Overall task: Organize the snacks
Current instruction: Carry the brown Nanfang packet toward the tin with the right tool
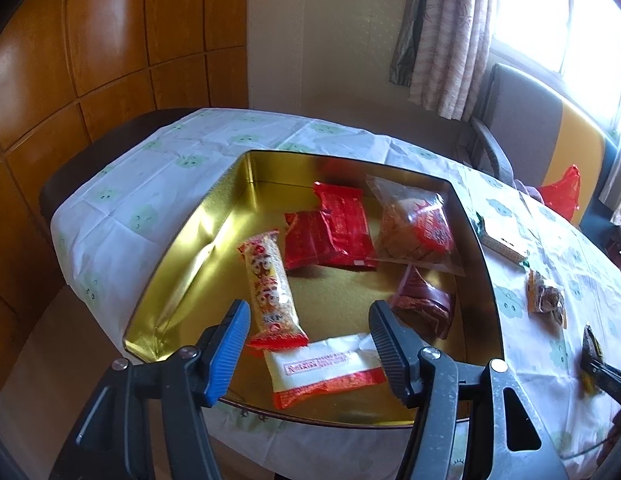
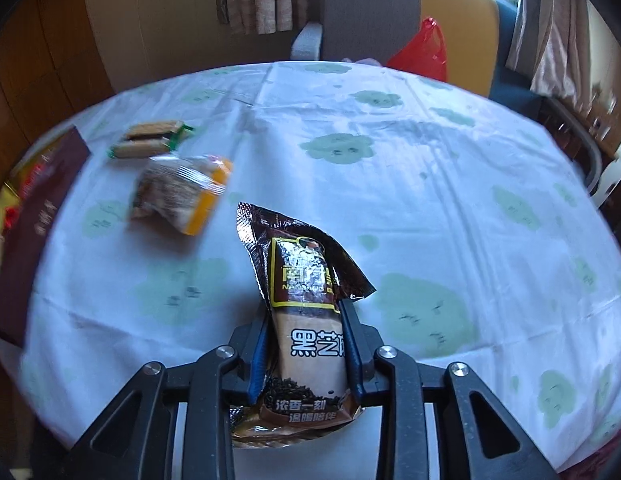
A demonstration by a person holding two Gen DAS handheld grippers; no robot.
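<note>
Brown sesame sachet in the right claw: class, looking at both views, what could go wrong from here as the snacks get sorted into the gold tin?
1. The right claw pinches the brown sesame sachet by its sides with the crumpled top unsupported; the glossy foil might slip or twist.
2. The gold tin already holds several packets; a dropped sachet could pile onto the white wafer packet.
3. The open left claw hangs over the tin and may crowd the right claw's path.

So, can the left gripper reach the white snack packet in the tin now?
Probably yes. The left gripper is open and empty, just above the white snack packet in the open tin; nothing covers the packet.
</note>
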